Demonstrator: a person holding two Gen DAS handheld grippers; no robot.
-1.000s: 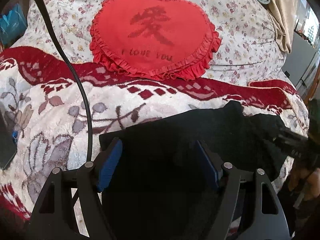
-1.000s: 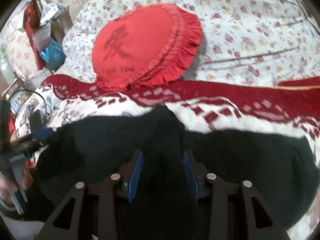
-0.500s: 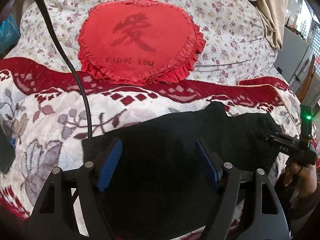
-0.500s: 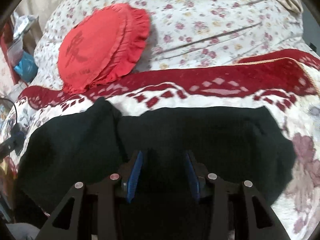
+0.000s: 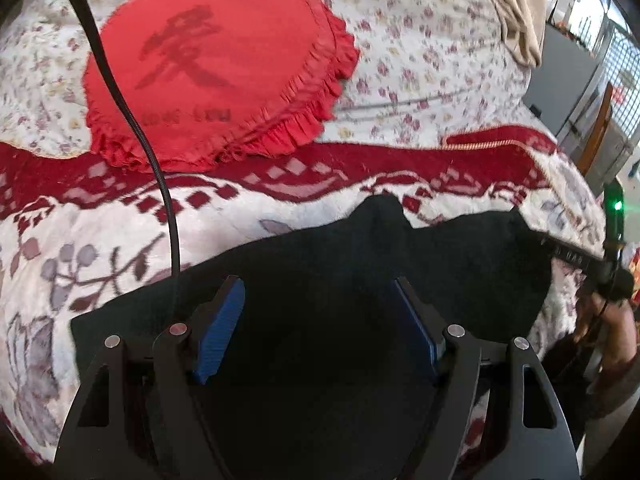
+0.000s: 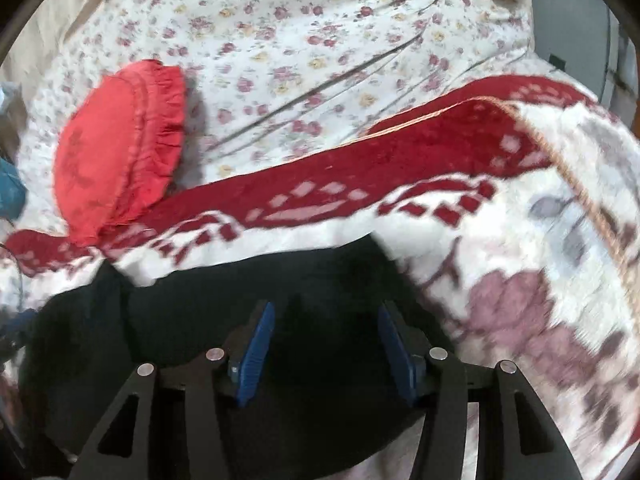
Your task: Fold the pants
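Pants (image 6: 192,320) lie under both released hand-held grippers: left (image 5: 320,320), right (image 6: 326,350) jaws just opening. Loose fold may spring back.

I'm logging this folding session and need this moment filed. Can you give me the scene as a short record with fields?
garment: black pants, lying flat on the blanket
surface: red-and-white patterned blanket over a floral sheet
nearby: red heart-shaped cushion beyond the pants
left tongs: wide open over the pants, pinching no cloth
right tongs: jaws have just been opening, with only flat dark cloth behind the gap
cable: black cable across the left view
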